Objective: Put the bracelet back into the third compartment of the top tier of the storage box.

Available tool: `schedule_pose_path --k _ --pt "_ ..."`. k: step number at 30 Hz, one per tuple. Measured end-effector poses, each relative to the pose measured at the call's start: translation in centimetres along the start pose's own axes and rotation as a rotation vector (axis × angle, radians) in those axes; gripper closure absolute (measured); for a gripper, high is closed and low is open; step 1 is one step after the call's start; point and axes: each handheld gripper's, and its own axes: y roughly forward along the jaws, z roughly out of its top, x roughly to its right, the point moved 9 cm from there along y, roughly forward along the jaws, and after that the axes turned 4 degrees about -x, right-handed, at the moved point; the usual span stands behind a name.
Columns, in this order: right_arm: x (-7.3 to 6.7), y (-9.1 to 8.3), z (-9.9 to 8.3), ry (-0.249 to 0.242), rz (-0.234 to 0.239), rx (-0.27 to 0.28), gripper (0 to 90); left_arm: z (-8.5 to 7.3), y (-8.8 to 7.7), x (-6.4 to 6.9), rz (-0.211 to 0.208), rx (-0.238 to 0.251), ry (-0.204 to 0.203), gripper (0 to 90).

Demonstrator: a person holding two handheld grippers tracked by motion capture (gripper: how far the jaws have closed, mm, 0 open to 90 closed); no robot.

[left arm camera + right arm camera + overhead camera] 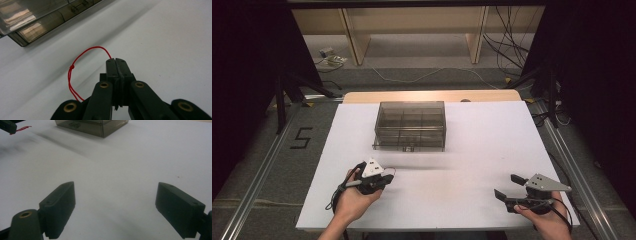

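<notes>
The left gripper point(117, 60) is clenched on a red string point(70, 67), pinching one end at its tips; the knotted loop arcs out to the side and trails back beside the jaws, over the white table point(162, 45). The right gripper point(115, 202) stands released, well apart. Farther off sits a smoky clear compartment box point(410, 125).

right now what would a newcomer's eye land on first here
The red string, pinched in the shut left hand-held gripper, loops brightly over the white table. Beyond it, the smoky clear box sits at the table's far middle. The right hand-held gripper rests open at the near right.
</notes>
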Motion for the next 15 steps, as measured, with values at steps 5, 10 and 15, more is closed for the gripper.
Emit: schedule_pose_path --k 5,10,15 --pt "0.0 0.0 0.0 0.003 0.000 -0.001 16.7 0.4 -0.3 0.1 0.006 0.016 0.005 89.8" --pt "0.0 0.1 0.0 0.002 0.002 -0.002 16.7 0.8 -0.5 0.3 0.005 0.027 0.010 89.8" --pt "0.0 0.1 -0.1 0.003 0.001 -0.004 16.7 1.1 -0.7 0.4 0.004 0.040 0.010 89.8"
